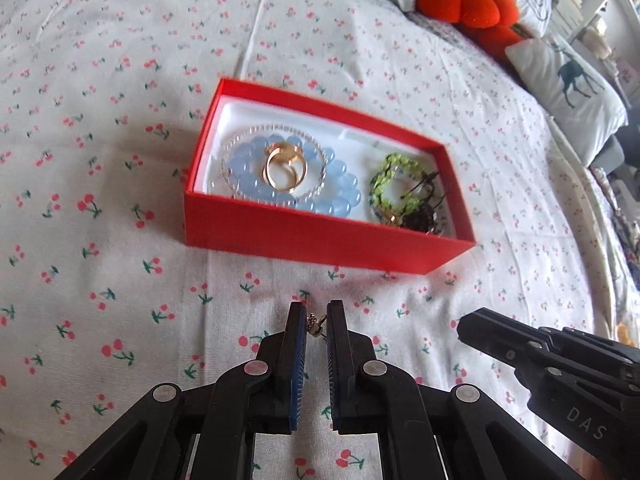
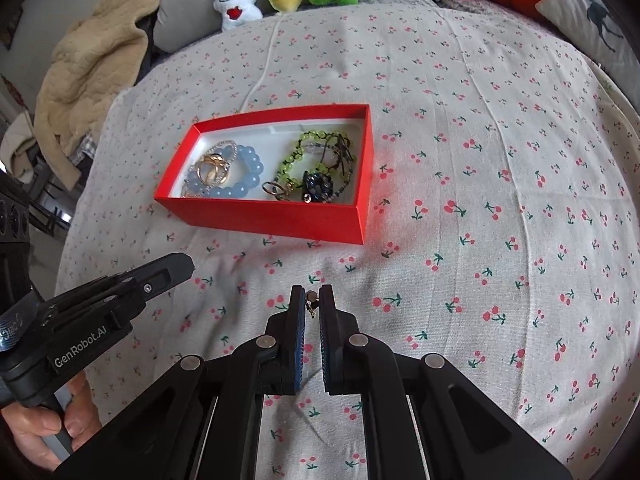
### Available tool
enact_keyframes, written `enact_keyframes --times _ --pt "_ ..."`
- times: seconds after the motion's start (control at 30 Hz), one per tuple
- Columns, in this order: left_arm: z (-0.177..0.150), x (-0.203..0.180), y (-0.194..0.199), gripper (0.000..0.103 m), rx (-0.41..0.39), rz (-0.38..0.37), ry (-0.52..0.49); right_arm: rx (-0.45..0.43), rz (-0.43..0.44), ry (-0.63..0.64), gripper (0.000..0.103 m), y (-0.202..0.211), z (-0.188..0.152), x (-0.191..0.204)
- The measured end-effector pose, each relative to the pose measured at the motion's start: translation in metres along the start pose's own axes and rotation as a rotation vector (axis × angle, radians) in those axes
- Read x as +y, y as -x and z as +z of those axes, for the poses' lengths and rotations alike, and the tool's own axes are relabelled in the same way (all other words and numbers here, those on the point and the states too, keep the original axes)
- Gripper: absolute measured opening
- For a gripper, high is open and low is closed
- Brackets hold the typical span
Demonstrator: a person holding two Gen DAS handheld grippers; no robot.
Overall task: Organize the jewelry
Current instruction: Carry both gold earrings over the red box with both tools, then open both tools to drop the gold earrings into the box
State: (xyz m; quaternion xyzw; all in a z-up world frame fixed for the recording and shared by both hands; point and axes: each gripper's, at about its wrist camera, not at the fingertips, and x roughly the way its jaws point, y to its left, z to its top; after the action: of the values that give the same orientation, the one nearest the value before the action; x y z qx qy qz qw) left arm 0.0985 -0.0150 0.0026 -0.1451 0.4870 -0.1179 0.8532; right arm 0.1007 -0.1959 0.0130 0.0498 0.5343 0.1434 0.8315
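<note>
While each claw, left (image 1: 316, 322) and right (image 2: 312, 304), pinches a small earring (image 1: 314, 325) near its tips, both hover short of the red box (image 1: 320, 232), ready for deposit.

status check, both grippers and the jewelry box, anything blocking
Left gripper shut on small earring; right gripper shut on small charm. Red box ahead, open, bracelets inside. Nothing in the way.

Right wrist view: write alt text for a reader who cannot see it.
The right gripper pinches a small earring above a cherry-print bedsheet. Ahead lies an open red box holding a blue bead bracelet, gold rings and a green bead bracelet; the left gripper reaches in at left.
</note>
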Motion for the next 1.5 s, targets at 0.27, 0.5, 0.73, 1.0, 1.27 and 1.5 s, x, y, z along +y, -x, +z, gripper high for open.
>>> enact_keyframes --times 0.27,0.5,0.73,1.0,1.27,1.5 --pt "0.015 0.000 0.022 0.004 -0.087 0.014 -0.011 -0.068 0.030 -0.019 0.007 0.003 0.018 0.011" --pt "0.033 -0.001 0.013 0.004 -0.088 -0.042 0.036 -0.131 0.037 -0.040 0.007 -0.001 0.037 0.020" --pt "0.046 -0.004 -0.012 0.004 -0.059 -0.077 0.053 -0.155 0.015 -0.093 0.007 -0.014 0.050 0.012" --pt "0.053 -0.011 -0.033 0.004 -0.047 -0.091 0.039 -0.163 0.016 -0.137 0.007 -0.025 0.058 -0.003" --pt "0.055 -0.015 -0.034 0.005 -0.063 -0.098 0.025 -0.163 0.031 -0.138 0.009 -0.026 0.059 -0.009" --pt "0.048 -0.015 -0.025 0.023 -0.060 -0.061 0.011 -0.170 0.050 -0.144 0.012 -0.015 0.055 -0.012"
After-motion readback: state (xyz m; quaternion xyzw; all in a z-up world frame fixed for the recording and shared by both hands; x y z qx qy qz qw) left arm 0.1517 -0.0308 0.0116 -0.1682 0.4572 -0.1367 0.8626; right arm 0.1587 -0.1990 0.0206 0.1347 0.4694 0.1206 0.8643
